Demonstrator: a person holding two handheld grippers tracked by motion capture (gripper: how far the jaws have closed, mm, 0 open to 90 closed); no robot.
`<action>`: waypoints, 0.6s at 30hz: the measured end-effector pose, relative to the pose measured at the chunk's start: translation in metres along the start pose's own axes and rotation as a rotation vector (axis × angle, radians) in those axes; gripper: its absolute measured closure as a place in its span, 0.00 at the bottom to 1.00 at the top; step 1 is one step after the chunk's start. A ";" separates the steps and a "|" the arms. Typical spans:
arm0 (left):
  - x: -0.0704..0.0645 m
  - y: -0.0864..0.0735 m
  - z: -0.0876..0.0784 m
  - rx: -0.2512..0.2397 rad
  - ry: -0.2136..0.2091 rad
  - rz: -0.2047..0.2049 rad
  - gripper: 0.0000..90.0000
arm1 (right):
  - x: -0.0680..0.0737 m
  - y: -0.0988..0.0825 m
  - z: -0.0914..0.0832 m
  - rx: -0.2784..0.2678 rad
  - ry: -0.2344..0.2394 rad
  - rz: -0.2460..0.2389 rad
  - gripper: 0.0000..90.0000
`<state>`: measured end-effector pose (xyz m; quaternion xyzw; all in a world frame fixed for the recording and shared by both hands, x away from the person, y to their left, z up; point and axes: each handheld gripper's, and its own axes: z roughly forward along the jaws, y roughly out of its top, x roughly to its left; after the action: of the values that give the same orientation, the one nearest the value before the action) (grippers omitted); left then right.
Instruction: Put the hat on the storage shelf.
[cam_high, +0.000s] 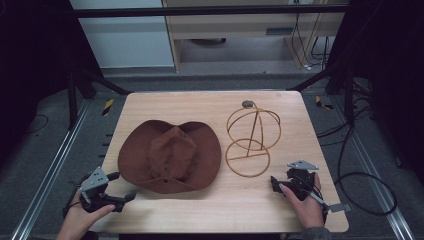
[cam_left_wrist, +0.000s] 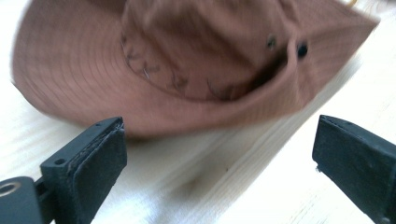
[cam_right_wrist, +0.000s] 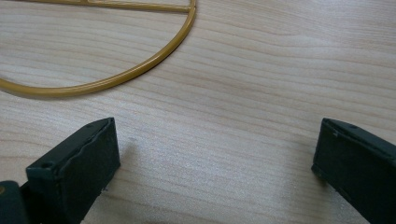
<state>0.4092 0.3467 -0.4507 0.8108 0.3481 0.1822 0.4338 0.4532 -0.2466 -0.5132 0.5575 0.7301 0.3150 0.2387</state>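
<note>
High view: wide-open left gripper (cam_high: 125, 192) nears the brown hat (cam_high: 170, 155) brim from seven o'clock; right gripper (cam_high: 280, 184), jaws wide, waits by the wire stand (cam_high: 252, 140). Best grip: brim edge, squarely.

Brown hat (cam_high: 170, 156), gold wire stand (cam_high: 252, 137), pale wood-grain table (cam_high: 210, 105).

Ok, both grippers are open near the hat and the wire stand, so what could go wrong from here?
The hat is soft cloth, so the left gripper, open beside the brim, may pinch only one floppy layer and let it sag or slip. The wire stand looks light; the right gripper, open near its base ring, could nudge or tip it.
</note>
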 end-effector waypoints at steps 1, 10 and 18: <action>0.000 0.003 -0.002 -0.010 0.005 0.001 0.03 | 0.000 0.000 0.000 0.000 0.001 0.000 0.01; -0.002 0.036 0.003 0.055 0.010 0.081 0.03 | 0.000 0.000 0.000 0.001 0.000 0.001 0.01; -0.007 0.078 0.025 0.166 -0.030 0.171 0.04 | 0.000 0.000 0.000 0.001 0.000 0.001 0.01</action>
<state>0.4514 0.2974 -0.4000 0.8733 0.2851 0.1771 0.3531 0.4531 -0.2465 -0.5131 0.5579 0.7299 0.3149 0.2384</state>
